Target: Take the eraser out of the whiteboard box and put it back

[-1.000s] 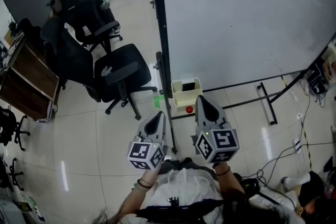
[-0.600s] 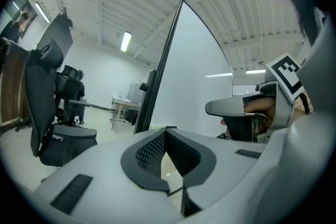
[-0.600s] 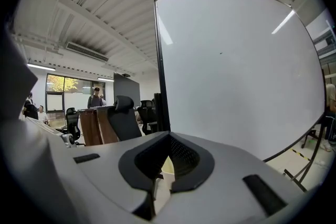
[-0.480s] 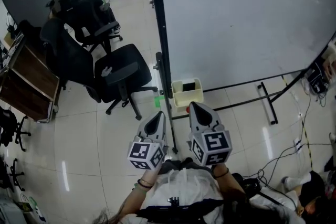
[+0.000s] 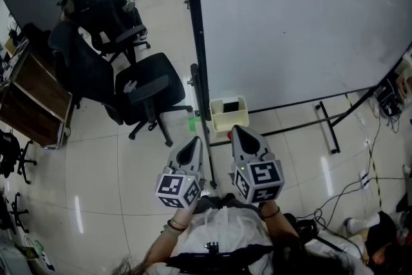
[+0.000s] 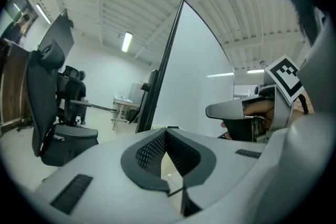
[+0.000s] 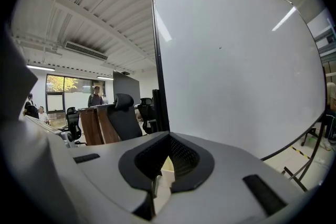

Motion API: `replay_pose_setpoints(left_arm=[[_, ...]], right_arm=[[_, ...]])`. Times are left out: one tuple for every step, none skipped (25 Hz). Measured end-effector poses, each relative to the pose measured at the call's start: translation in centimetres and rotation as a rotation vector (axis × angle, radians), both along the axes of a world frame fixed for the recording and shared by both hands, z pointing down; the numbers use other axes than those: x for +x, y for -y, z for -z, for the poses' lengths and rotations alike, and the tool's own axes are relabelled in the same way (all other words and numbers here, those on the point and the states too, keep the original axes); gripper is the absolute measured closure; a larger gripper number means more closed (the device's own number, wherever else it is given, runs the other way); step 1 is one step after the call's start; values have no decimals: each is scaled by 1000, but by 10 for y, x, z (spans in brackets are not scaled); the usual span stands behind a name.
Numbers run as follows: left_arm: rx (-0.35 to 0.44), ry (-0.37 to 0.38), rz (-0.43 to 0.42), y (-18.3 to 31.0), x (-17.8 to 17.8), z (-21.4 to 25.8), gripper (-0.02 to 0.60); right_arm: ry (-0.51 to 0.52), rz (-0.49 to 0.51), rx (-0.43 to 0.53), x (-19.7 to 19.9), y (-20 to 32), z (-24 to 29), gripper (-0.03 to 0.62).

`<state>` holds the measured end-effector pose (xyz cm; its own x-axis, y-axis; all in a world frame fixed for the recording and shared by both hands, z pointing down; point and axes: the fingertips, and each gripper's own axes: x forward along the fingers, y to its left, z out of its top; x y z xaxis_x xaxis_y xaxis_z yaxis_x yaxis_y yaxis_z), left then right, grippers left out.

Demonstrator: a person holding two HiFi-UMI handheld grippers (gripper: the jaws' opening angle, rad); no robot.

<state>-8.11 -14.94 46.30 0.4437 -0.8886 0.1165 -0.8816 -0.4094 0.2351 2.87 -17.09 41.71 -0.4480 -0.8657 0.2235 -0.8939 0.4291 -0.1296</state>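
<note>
In the head view a cream whiteboard box (image 5: 229,119) hangs at the lower left corner of the whiteboard (image 5: 296,16), with the black eraser (image 5: 228,105) lying inside it. My right gripper (image 5: 240,130) is shut and empty; its tip is just below the box and apart from it. My left gripper (image 5: 192,141) is further left, beside the board's black post (image 5: 196,42), shut with nothing in it. In the left gripper view the jaws (image 6: 167,131) meet at the tip and the right gripper (image 6: 227,110) shows alongside. The right gripper view has its closed jaws (image 7: 169,136) facing the whiteboard (image 7: 236,60).
A small red object (image 5: 231,134) on the floor peeks out beside the right gripper's tip. Black office chairs (image 5: 151,90) stand left of the post, and a wooden desk (image 5: 32,100) lies beyond them. The board's legs (image 5: 325,122) and loose cables (image 5: 370,158) lie at the right.
My right gripper has drawn back from the box toward the person and slightly left, now covering part of the red object. The left gripper has stayed put.
</note>
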Motion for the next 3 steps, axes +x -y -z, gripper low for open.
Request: replay_pose_setpoints(left_arm=[[0,-1,-1,0,1,0,597],[-1,-1,-2,0,1,0,597],[-1,-2,-3,1,2,0,597]], right_arm=[[-1,0,-2,0,0,0,592],[-2,0,-4,1,1,-1,592],[-3,0,-5,1,1,-1,592]])
